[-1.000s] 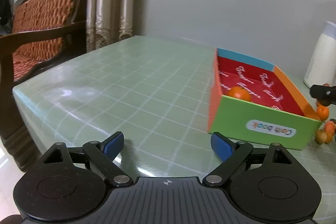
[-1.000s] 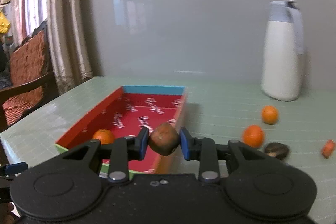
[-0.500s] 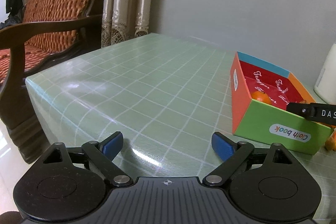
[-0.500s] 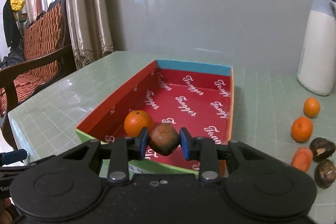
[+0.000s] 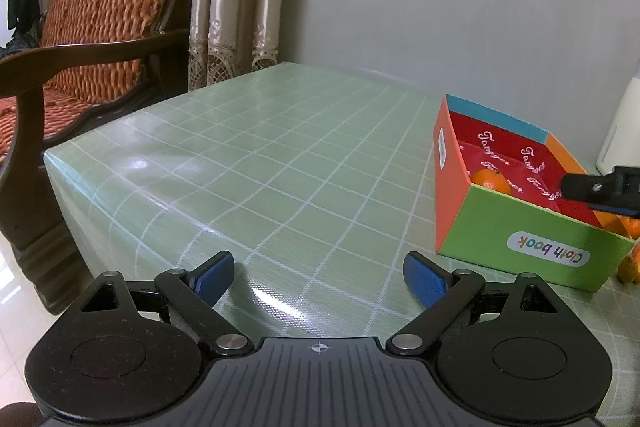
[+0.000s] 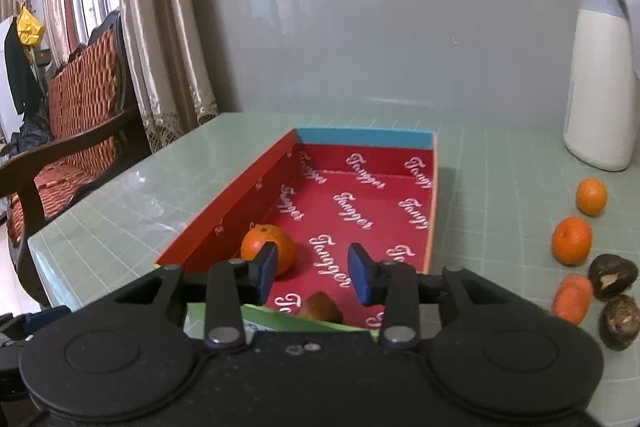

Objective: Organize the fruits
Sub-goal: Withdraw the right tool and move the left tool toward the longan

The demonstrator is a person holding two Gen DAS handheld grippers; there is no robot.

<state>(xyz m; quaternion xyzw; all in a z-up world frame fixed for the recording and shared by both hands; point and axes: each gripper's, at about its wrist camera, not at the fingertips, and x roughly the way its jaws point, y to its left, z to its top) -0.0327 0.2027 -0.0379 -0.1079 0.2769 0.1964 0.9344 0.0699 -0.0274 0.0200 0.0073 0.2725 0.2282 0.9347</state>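
My right gripper point(image 6: 312, 273) has just been opening; its blue pads now stand apart with nothing pressed between them. The small brown round fruit point(image 6: 320, 307) lies below them at the bottom centre of the right wrist view, on the red printed floor of the shallow cardboard box point(image 6: 224, 219), just inside its green near wall. A glossy orange tangerine point(image 6: 268, 247) sits in the box too, partly behind my left-hand pad.

My left gripper point(image 5: 318, 277) is spread wide and empty at the bottom of its own view, over the pale green checked tablecloth point(image 5: 260, 167), well apart from the box at the right edge.

Out on the cloth at the right of the right wrist view wait two more small tangerines point(image 6: 571, 241), an orange carrot-like piece point(image 6: 572, 297) and two dark brown wrinkled fruits point(image 6: 614, 271). A tall white jug with a grey lid point(image 6: 600, 83) stands at the upper right.

I judge all these fruits to be light, and the tangerines round enough to roll and soft enough to bruise. I would take a tangerine across its widest middle, pads on opposite sides, squeezing gently. The dark ones look harder and rough, so less slippery. The cardboard box is probably light and could slide if I knock its wall.
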